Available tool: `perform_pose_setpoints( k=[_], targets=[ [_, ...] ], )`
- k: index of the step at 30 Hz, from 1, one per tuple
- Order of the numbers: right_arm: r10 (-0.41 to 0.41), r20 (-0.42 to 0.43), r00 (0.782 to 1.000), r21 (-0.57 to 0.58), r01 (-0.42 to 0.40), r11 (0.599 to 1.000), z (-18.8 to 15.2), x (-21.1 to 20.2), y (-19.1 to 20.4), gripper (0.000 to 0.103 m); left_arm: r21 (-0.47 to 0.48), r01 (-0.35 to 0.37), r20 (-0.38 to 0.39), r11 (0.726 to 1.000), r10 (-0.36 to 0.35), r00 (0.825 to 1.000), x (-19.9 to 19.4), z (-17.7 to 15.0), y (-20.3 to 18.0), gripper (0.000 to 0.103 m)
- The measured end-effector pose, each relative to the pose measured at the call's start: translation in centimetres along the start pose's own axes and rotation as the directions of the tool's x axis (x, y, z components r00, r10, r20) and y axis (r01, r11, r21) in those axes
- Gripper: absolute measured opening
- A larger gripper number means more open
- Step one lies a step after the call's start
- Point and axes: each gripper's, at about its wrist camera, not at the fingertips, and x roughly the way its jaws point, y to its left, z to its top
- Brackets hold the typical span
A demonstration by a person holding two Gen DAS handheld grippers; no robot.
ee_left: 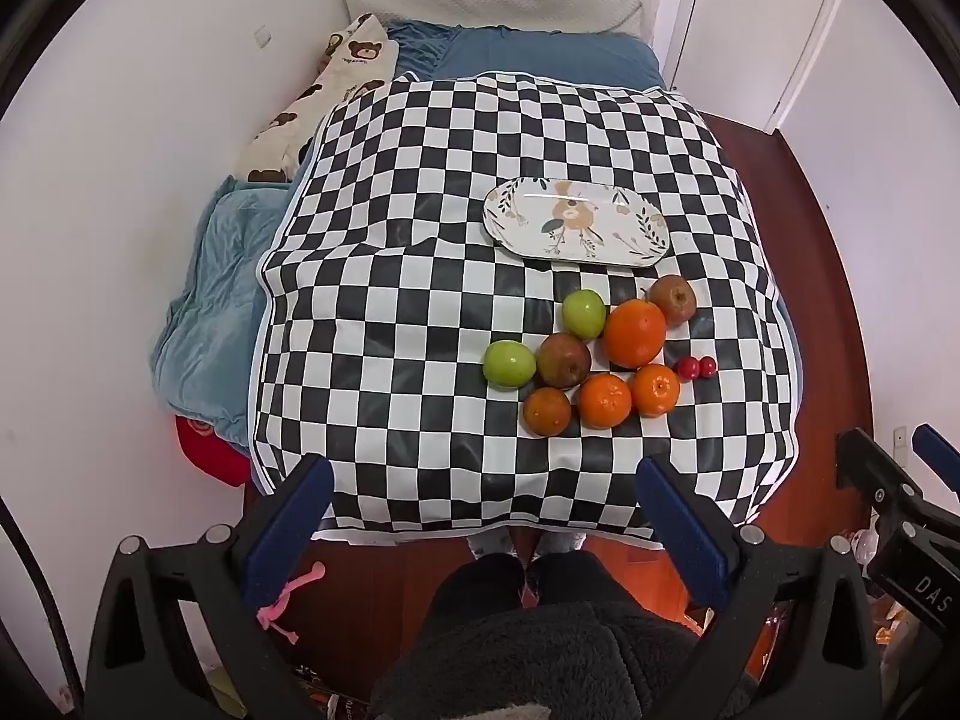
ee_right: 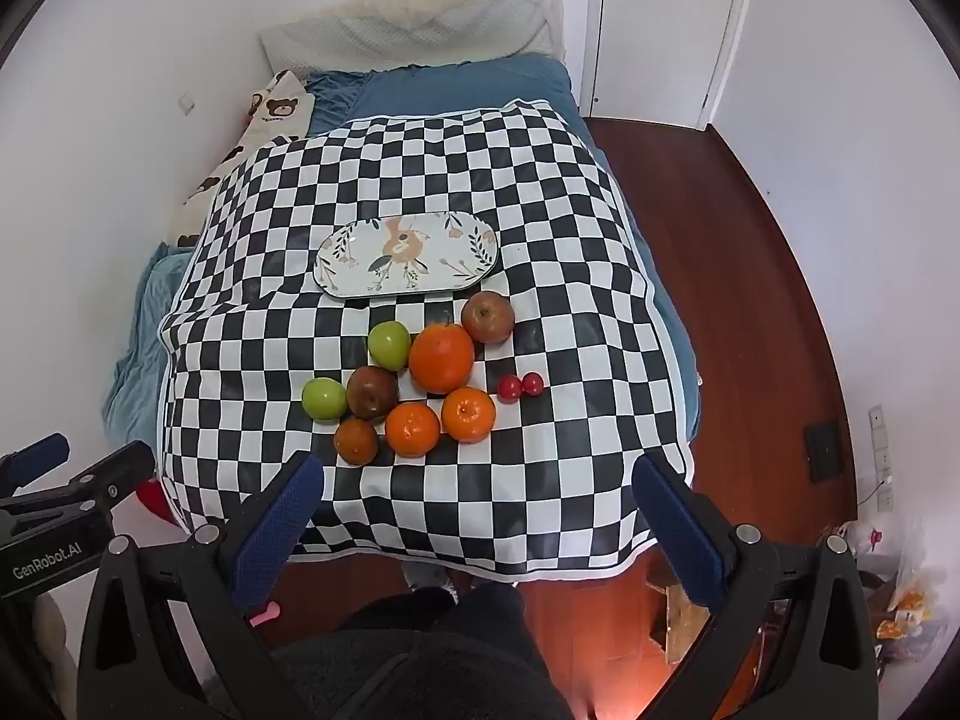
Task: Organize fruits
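A cluster of fruit lies on a black-and-white checkered cloth [ee_left: 420, 300] [ee_right: 540, 228]: a large orange [ee_left: 634, 333] [ee_right: 441, 357], two green apples [ee_left: 509, 362] [ee_right: 389, 345], two brownish-red apples [ee_left: 564, 360] [ee_right: 488, 316], three small tangerines [ee_left: 605, 401] [ee_right: 412, 429] and two red cherries [ee_left: 696, 366] [ee_right: 519, 386]. Behind them sits an empty oval floral plate [ee_left: 576, 223] [ee_right: 408, 254]. My left gripper [ee_left: 486, 516] and right gripper [ee_right: 480, 516] both hover high above the cloth's near edge, open and holding nothing.
The cloth covers a bed with blue bedding [ee_left: 204, 300] and a bear-print pillow [ee_left: 324, 108] at the left. White walls, a door [ee_right: 660, 18] and wooden floor [ee_right: 750, 300] lie to the right. A person's dark-clothed legs [ee_left: 522, 648] stand below.
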Motion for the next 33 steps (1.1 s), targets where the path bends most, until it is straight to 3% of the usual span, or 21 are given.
perform_pose_setpoints(
  k=[33],
  targets=[
    [0.008,0.011,1.000,0.004,-0.008,1.000,-0.77,-0.93,0.03,0.103,-0.001,-0.007,0.016,1.000,0.007,1.000,-0.03,0.00,0.00,0.103]
  ],
)
